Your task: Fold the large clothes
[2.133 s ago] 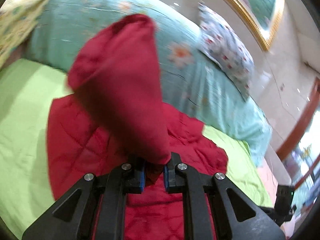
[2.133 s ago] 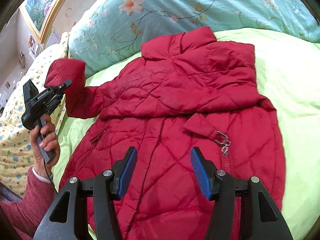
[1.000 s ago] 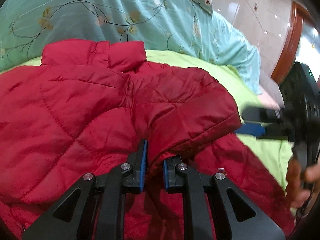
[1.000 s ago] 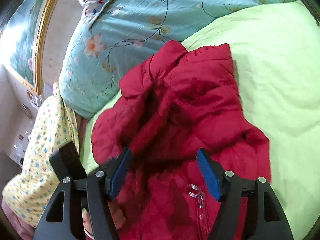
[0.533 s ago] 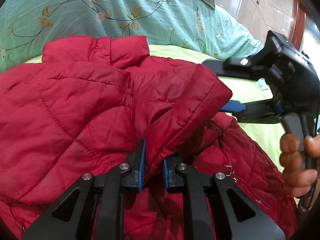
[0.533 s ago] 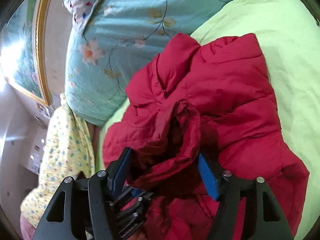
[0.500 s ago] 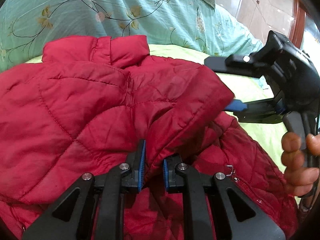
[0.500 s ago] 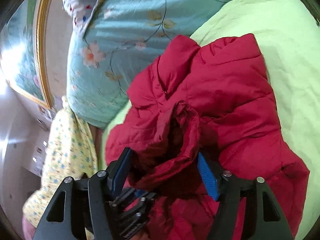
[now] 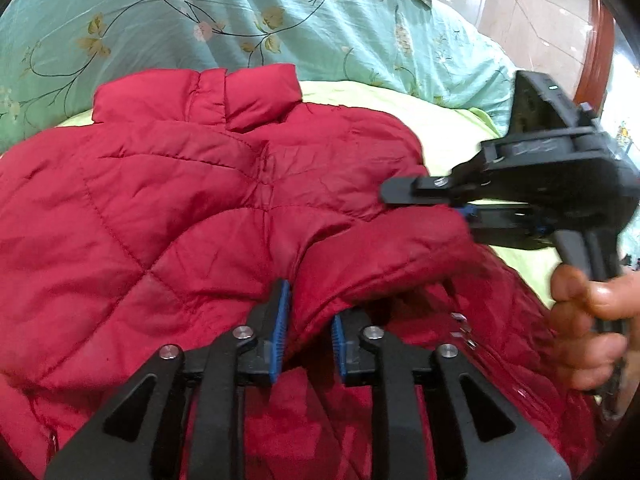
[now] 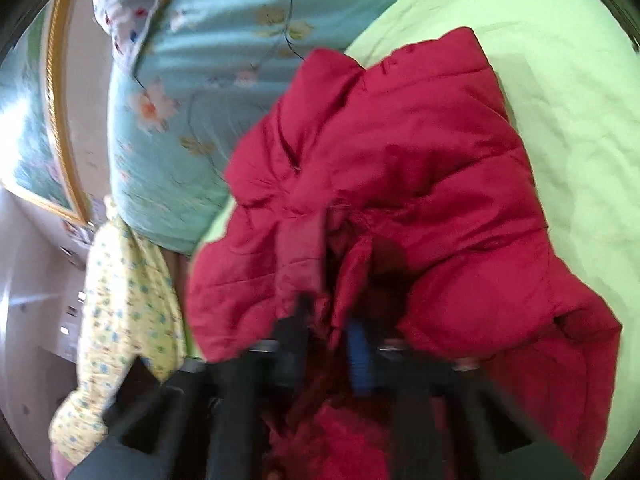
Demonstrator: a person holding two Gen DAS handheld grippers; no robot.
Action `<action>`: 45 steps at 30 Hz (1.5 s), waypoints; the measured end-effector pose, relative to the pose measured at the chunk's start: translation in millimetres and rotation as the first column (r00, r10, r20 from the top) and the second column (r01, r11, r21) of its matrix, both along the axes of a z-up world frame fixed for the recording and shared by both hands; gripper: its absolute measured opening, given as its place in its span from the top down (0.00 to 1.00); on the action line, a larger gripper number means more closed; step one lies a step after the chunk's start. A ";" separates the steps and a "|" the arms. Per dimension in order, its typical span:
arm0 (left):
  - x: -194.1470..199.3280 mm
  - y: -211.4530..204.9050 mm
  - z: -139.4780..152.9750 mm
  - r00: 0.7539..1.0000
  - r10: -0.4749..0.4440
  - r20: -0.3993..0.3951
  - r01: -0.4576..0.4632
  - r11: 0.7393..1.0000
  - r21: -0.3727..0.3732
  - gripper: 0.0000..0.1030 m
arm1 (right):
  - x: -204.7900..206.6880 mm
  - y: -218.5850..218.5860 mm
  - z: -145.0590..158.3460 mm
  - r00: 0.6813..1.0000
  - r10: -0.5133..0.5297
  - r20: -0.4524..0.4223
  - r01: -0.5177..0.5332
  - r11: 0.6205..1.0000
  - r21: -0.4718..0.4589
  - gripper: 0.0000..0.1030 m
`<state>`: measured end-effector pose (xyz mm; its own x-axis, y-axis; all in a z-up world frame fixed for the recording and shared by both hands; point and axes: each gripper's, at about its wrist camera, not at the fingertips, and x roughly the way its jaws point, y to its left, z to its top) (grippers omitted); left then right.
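Observation:
A red quilted jacket (image 9: 168, 216) lies on the green sheet, collar toward the teal pillows, and shows in the right wrist view (image 10: 432, 184) too. My left gripper (image 9: 307, 324) is shut on the jacket's sleeve (image 9: 384, 256), which is folded across the jacket's front. My right gripper (image 9: 464, 216) comes in from the right and is closed on the cuff end of that sleeve. In the blurred right wrist view its jaws (image 10: 336, 320) stand close together with red fabric between them.
Teal floral pillows (image 9: 240, 16) lie behind the jacket. The green sheet (image 10: 560, 80) stretches to the right. A yellow floral cloth (image 10: 120, 288) hangs at the left. A framed picture (image 10: 52, 120) hangs on the wall.
My right gripper has closed from wide open onto the sleeve's cuff end. My left gripper still holds the sleeve over the jacket's front, a little lower.

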<state>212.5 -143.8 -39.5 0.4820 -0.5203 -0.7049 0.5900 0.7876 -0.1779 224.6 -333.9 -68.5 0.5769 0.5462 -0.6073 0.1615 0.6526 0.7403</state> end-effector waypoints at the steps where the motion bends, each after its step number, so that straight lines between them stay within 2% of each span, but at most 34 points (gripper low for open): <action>1: -3.3 4.5 3.2 1.000 -0.008 -0.002 0.008 1.000 -0.009 0.79 | -2.2 -1.1 2.6 1.000 0.000 0.013 0.000 1.000 -0.016 0.91; 4: -10.6 25.4 17.3 1.000 -0.018 0.007 0.019 0.999 -0.043 0.78 | -8.3 -5.5 18.1 0.998 -0.003 0.062 0.009 0.995 -0.097 0.92; 9: 6.2 73.3 49.8 0.991 0.111 0.080 -0.106 0.992 -0.072 0.78 | -8.7 -8.2 30.1 0.997 0.005 0.083 0.014 0.974 -0.227 0.92; 12: 29.5 100.1 55.9 0.980 0.187 0.069 -0.181 0.979 -0.091 0.78 | -3.4 -1.7 27.9 0.997 0.022 0.074 0.004 0.946 -0.325 0.92; 15: 58.5 120.5 47.7 0.969 0.246 0.031 -0.243 0.966 -0.090 0.78 | -0.9 2.7 21.4 0.997 0.030 0.069 -0.002 0.927 -0.376 0.92; 17: 72.6 129.7 36.8 0.969 0.248 -0.008 -0.248 0.965 -0.085 0.78 | 0.2 3.8 15.9 0.997 0.032 0.065 -0.004 0.920 -0.392 0.91; 18: 81.0 133.1 27.2 0.968 0.247 -0.039 -0.250 0.965 -0.081 0.78 | 0.2 4.3 14.8 0.998 0.031 0.062 -0.004 0.918 -0.396 0.89; 21: 101.5 144.5 -8.3 0.956 0.251 -0.152 -0.267 0.959 -0.096 0.79 | -8.1 2.9 23.1 0.998 -0.012 0.061 0.037 0.894 -0.446 0.73; 25: 101.7 150.0 -20.7 0.955 0.248 -0.162 -0.272 0.951 -0.145 0.79 | -37.4 16.2 63.5 0.976 -0.069 0.209 0.177 0.806 -0.565 0.72; 27: 97.9 148.8 -21.7 0.957 0.252 -0.143 -0.272 0.952 -0.140 0.79 | -39.3 31.4 69.4 0.971 -0.011 0.239 0.147 0.814 -0.562 0.71; 28: 96.5 147.4 -22.6 0.958 0.256 -0.130 -0.272 0.953 -0.133 0.79 | -34.7 39.6 66.9 0.974 0.029 0.227 0.105 0.823 -0.559 0.71; 30: 94.6 145.4 -23.4 0.960 0.259 -0.107 -0.271 0.955 -0.122 0.79 | -20.6 58.2 49.8 0.983 0.089 0.160 0.023 0.808 -0.589 0.71; 33: 92.4 147.2 -24.1 0.961 0.259 -0.098 -0.270 0.954 -0.129 0.79 | -3.4 64.4 15.5 0.994 0.085 0.064 -0.024 0.765 -0.643 0.72; 35: 92.2 148.0 -24.5 0.962 0.255 -0.101 -0.267 0.953 -0.140 0.79 | 2.2 57.5 -3.5 0.997 0.071 0.028 -0.037 0.776 -0.629 0.73; 37: 90.2 148.5 -25.5 0.963 0.254 -0.091 -0.265 0.954 -0.138 0.79 | 2.6 50.0 -9.1 0.998 0.058 0.026 -0.031 0.798 -0.602 0.75; 42: 84.5 147.1 -26.0 0.960 0.271 -0.068 -0.278 0.953 -0.124 0.79 | 4.4 52.3 -12.7 0.997 0.066 0.029 -0.033 0.779 -0.626 0.75; 45: 83.2 147.9 -26.0 0.959 0.274 -0.067 -0.280 0.953 -0.119 0.79 | 0.6 49.8 -12.1 0.997 0.063 0.041 -0.025 0.791 -0.611 0.75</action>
<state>295.7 4.1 -65.5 0.5863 -0.4570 -0.6689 0.3397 0.8883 -0.3092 225.3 -284.1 -80.6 0.6046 0.0987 -0.7904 0.0925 0.9769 0.1927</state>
